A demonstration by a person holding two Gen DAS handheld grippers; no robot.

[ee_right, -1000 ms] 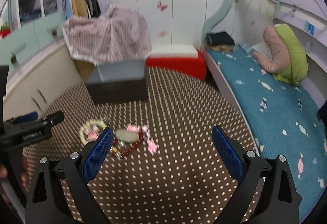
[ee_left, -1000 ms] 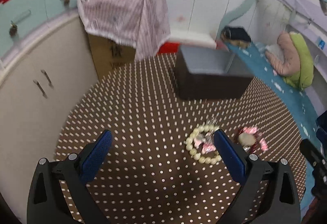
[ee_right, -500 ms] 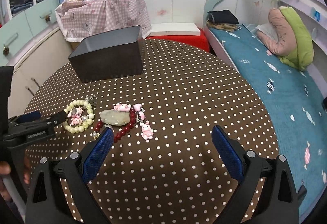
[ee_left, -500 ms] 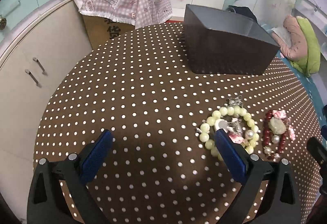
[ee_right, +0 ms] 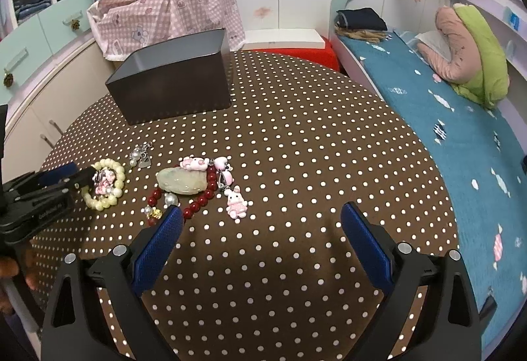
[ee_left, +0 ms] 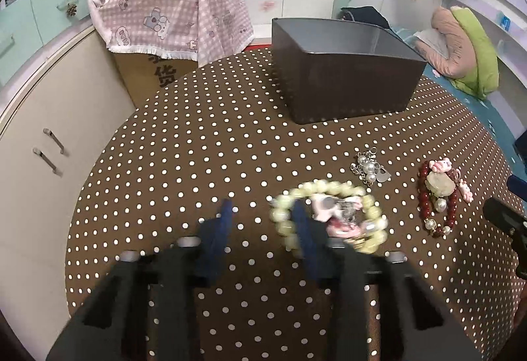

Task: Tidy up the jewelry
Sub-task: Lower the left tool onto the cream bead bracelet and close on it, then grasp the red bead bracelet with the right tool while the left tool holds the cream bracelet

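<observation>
A pale green bead bracelet [ee_left: 322,188] [ee_right: 105,201] with pink charms inside it lies on the brown dotted tablecloth [ee_left: 197,146]. My left gripper [ee_left: 263,216] [ee_right: 77,176] is blurred and its jaws are closing. One finger reaches inside the ring, the other stays outside, and the bracelet's left arc lies between them without both pads pressing. To the right lie a red bead bracelet with a pale stone [ee_left: 439,184] [ee_right: 182,183], a pearl and silver charm [ee_left: 369,166] [ee_right: 140,156] and a pink bunny charm [ee_right: 236,204]. My right gripper [ee_right: 262,212] stands open over bare cloth.
An open dark grey box [ee_left: 346,87] [ee_right: 174,90] stands at the back of the round table. Cream cabinets [ee_left: 49,130] flank the left. A bed with a teal cover [ee_right: 444,117] runs along the right, and a checked pink cloth [ee_left: 171,15] covers a carton behind.
My left jaws have come in from wide apart to a narrow gap around the green bracelet's left arc. Both hands sank toward the table earlier, then held still. The right jaws stay wide.
</observation>
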